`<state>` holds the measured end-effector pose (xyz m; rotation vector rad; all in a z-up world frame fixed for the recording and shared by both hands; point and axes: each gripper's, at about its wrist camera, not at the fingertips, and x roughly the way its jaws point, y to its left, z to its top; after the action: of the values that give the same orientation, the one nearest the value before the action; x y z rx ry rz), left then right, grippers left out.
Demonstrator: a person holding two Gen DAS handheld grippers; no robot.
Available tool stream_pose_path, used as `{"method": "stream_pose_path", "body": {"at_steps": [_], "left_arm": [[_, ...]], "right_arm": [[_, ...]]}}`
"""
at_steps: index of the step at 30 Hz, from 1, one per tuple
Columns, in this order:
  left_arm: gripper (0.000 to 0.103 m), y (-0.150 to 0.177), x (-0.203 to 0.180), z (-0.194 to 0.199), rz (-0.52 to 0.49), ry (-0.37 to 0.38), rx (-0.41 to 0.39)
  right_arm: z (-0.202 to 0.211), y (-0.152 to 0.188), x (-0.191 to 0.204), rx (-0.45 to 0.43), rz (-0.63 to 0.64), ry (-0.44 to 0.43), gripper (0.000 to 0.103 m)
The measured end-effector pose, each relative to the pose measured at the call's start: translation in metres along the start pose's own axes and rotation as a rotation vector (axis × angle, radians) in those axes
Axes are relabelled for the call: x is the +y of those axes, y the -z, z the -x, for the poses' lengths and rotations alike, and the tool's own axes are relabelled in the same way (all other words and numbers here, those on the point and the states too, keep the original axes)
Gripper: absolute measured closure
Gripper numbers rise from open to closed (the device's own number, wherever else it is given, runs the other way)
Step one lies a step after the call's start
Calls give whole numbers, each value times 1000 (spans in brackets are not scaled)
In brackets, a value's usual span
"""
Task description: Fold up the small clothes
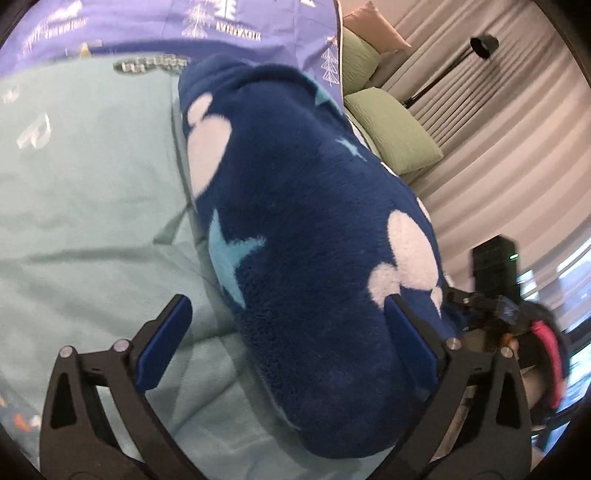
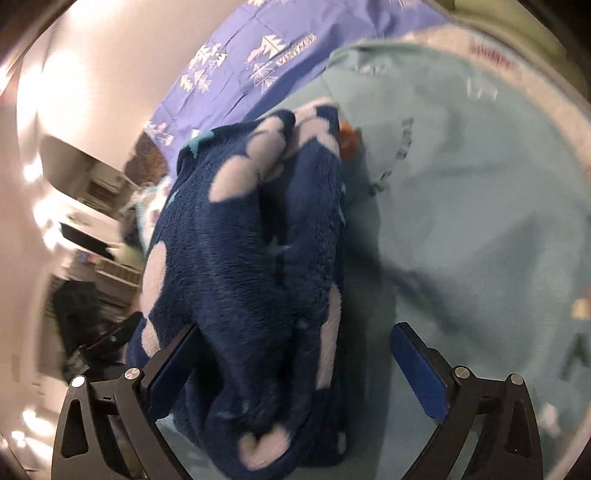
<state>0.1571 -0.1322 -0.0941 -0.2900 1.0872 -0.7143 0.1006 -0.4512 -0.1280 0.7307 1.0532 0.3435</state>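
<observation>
A: Navy fleece garment with white and pale blue blotches lies bunched in a long hump on the mint-green blanket, purple printed sheet beyond it. Not flat; layers hard to tell apart.

B: Tool state?

A: Left gripper spread wide, fleece bulging between the pads, not pinched. Right gripper likewise released, garment heaped between its jaws, nearer the left pad. Nothing grasped by either.

B: Risks, as a judgement?

A: Closing on this bulk would likely catch several layers at once, so the fold drags crooked. Thick pile may slip from the pads when lifted. A low pinch could take the blanket too. The hump sits near the bed edge in the right view; a sideways tug could slide it off.
</observation>
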Motion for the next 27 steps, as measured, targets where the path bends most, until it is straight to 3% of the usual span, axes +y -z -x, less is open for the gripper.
{"method": "stream_pose_path", "body": {"at_steps": [10, 19, 22, 24, 27], "left_arm": [[0, -15, 12, -36, 76, 160, 84], [0, -19, 10, -44, 76, 192, 88], [9, -15, 2, -36, 31, 162, 45], [22, -16, -1, -26, 10, 154, 23], [28, -19, -13, -8, -27, 153, -20]], "right_arm": [[-15, -21, -15, 43, 3, -166, 0], [-32, -36, -2, 51, 3, -193, 0], [-30, -35, 7, 32, -2, -219, 20], [-24, -35, 19, 6, 21, -201, 36], [-8, -36, 38, -44, 49, -190, 43]]}}
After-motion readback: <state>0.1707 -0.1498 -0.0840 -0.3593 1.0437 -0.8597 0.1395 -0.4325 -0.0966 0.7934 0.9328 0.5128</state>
